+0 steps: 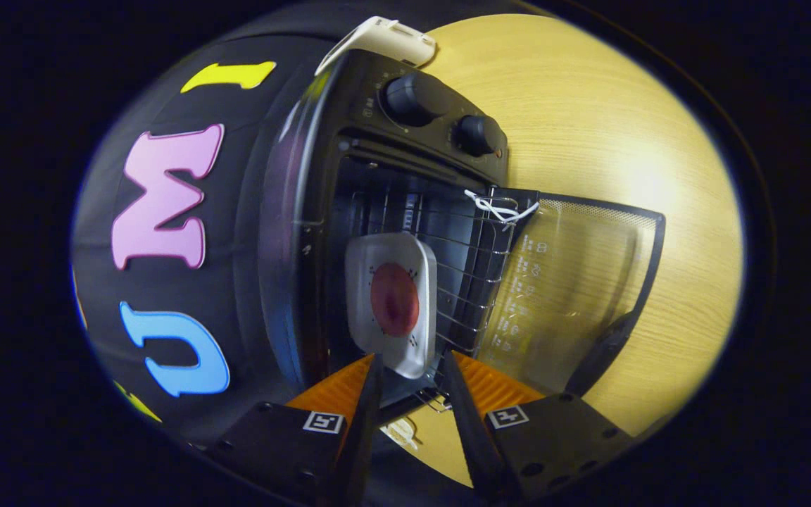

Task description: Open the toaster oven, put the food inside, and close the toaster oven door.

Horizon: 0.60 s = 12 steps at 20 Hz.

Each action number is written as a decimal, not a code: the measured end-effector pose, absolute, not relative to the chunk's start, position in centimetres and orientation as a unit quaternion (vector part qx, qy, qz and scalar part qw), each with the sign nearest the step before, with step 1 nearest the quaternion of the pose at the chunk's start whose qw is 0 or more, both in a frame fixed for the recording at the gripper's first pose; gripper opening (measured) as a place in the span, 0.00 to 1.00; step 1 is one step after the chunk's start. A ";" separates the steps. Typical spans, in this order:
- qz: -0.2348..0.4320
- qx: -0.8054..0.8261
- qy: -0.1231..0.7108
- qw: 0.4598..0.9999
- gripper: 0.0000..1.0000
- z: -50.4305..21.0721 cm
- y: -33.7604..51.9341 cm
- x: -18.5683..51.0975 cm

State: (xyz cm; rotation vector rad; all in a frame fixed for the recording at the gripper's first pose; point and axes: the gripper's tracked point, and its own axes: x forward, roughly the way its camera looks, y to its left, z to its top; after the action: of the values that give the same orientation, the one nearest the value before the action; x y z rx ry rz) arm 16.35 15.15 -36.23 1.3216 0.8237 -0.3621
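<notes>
The black toaster oven (321, 183) stands with its glass door (574, 282) swung fully down over the wooden table (602, 127). Inside, a white square plate (367, 282) carrying a round red piece of food (395, 299) rests on the wire rack (479, 282). The view is rolled sideways, so the table lies to one side. My gripper (412, 358) is open. The plate's near rim lies in the wide gap between the fingertips, and neither finger presses on it.
Two black knobs (412, 98) sit on the oven's control panel. A white cord (500, 208) is tied at the corner where rack and door meet. The door's dark handle (602, 352) juts out near the fingers. A white plastic object (381, 39) lies behind the oven.
</notes>
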 end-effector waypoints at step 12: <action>0.059 0.126 0.473 0.870 0.99 -40.2 14.7 2.1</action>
State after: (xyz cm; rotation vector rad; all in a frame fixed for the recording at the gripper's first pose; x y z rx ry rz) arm 2.06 14.69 -40.23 0.2631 0.9897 0.1232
